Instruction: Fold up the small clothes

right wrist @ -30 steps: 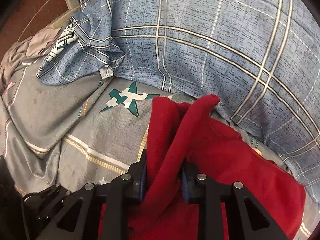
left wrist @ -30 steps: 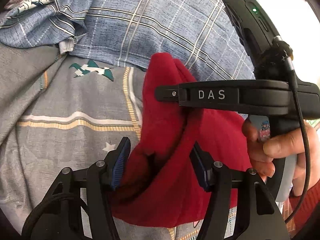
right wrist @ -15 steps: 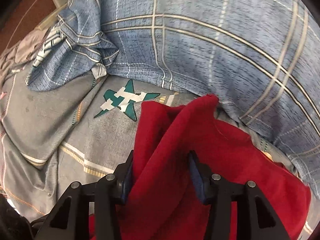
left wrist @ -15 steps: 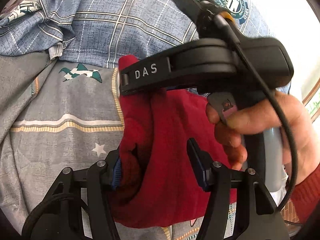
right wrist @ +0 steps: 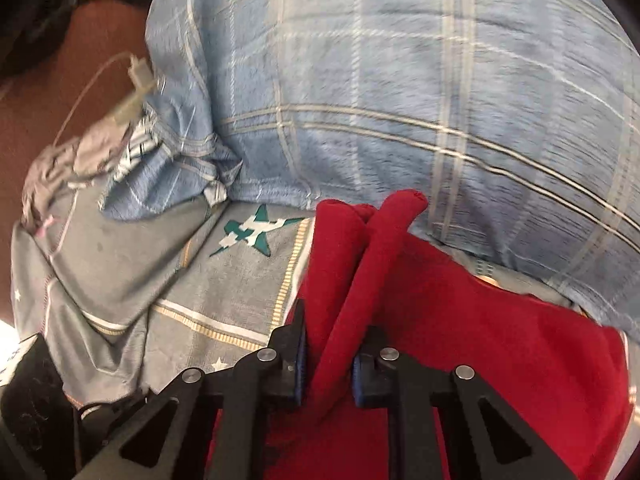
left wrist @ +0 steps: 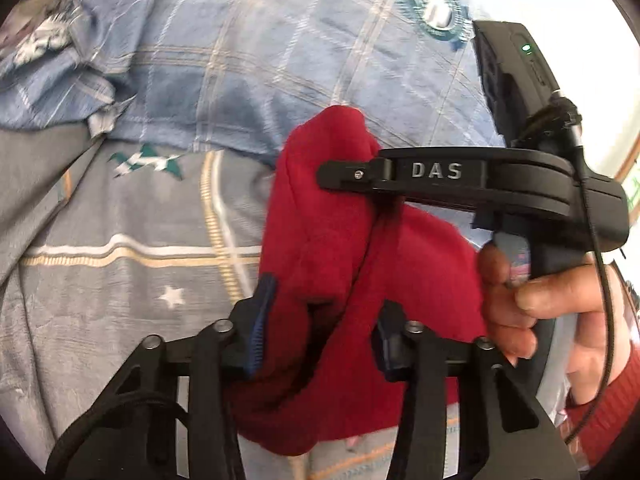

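A small red garment (left wrist: 332, 280) lies bunched on a grey patterned bedsheet (left wrist: 120, 240). My left gripper (left wrist: 320, 328) stands open, with a fold of the red cloth between its blue-padded fingers (left wrist: 260, 320). My right gripper (right wrist: 328, 364) is shut on a raised ridge of the red garment (right wrist: 360, 272), which runs up from its jaws. The right gripper's black body marked DAS (left wrist: 460, 184), held by a hand, shows in the left wrist view, its tip on the garment's top.
A large blue plaid pillow (right wrist: 400, 100) lies right behind the garment, also in the left wrist view (left wrist: 260, 48). A crumpled blue plaid cloth (right wrist: 168, 168) and a grey cloth (right wrist: 68, 160) sit at the left. A white cable (right wrist: 132, 80) lies on the brown floor.
My right gripper opened half a second ago and has closed again on the red ridge. It dipped toward the left gripper and moved back. The left gripper stayed open around the cloth.
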Available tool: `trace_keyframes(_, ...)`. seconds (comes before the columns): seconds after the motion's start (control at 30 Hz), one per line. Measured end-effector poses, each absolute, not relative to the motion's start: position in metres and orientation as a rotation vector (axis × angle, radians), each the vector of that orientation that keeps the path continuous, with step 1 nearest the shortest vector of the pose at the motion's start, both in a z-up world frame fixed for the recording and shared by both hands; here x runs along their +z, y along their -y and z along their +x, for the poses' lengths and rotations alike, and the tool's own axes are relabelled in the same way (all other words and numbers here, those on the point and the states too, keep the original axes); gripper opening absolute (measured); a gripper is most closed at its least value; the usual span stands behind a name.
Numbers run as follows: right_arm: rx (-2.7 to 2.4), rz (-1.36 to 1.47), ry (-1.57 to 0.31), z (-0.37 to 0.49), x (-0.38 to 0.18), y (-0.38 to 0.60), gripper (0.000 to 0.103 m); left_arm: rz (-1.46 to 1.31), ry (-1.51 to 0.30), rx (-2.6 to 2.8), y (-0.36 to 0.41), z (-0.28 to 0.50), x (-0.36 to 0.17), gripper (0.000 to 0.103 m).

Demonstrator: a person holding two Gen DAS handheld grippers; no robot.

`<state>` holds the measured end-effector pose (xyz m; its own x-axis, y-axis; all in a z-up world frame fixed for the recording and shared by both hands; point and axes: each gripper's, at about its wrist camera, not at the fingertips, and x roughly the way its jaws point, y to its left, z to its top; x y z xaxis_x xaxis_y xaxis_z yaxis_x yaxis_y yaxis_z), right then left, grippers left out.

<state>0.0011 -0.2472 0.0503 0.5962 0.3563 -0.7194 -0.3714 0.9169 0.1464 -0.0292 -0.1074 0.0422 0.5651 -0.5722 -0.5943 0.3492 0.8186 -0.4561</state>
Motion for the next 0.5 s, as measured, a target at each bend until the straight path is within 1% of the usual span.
trace_keyframes(0.03, 0.419, 0.002, -0.82, -0.003, 0.053, 0.254, 0.015, -0.277, -0.792, -0.542, 0.112, -0.034, 0.047, 0.036)
trace_keyframes(0.13, 0.426, 0.048, -0.803, -0.012, 0.061, 0.271, 0.015, -0.218, -0.79, -0.539, 0.128, -0.044, 0.059, 0.034)
trace_keyframes(0.5, 0.376, 0.068, -0.744, -0.045, 0.085, 0.333, 0.014, -0.122, -0.785, -0.603, 0.187, -0.063, 0.089, 0.03)
